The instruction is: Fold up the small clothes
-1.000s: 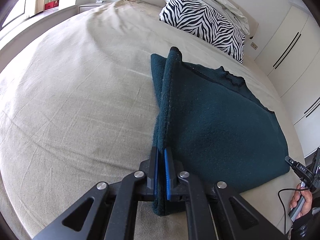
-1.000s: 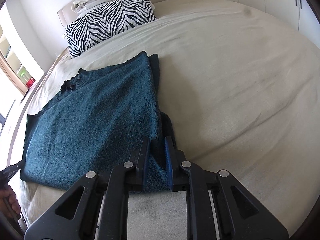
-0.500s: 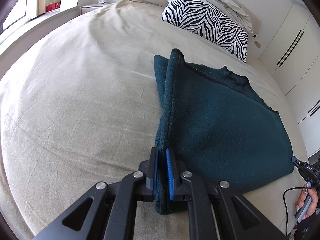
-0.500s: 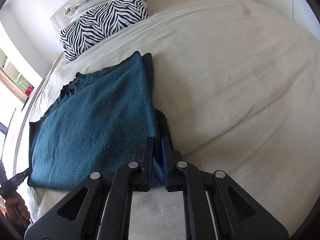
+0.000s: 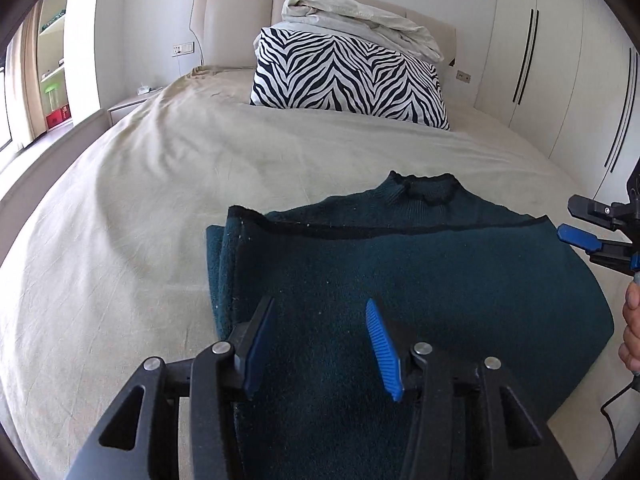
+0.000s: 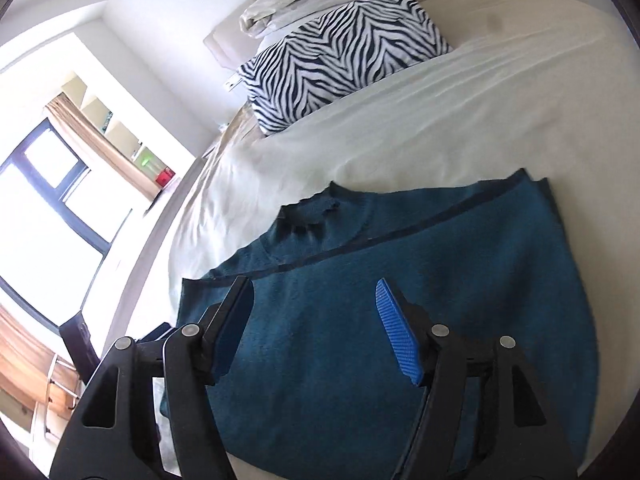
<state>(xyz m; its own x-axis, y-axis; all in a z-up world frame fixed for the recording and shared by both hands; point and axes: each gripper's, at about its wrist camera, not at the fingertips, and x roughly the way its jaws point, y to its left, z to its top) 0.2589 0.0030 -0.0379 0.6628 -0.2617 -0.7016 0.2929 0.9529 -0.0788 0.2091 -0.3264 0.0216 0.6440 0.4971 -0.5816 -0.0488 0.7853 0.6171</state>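
Note:
A dark teal knitted sweater (image 5: 420, 280) lies folded flat on the beige bed (image 5: 160, 208), its collar (image 5: 424, 188) toward the headboard. It also shows in the right wrist view (image 6: 400, 280). My left gripper (image 5: 320, 344) is open and empty, just above the sweater's near left part. My right gripper (image 6: 316, 324) is open and empty, above the sweater's near edge. The right gripper also shows at the right edge of the left wrist view (image 5: 592, 228), beside the sweater's right side.
A zebra-striped pillow (image 5: 348, 76) with a crumpled white duvet (image 5: 360, 16) on top lies against the headboard. White wardrobe doors (image 5: 560, 80) stand to the right of the bed. A window (image 6: 40, 208) and shelves are on the far side.
Both grippers have let go of the sweater's edges and opened. They have drawn back and turned to face the headboard. The sweater now lies flat, folded.

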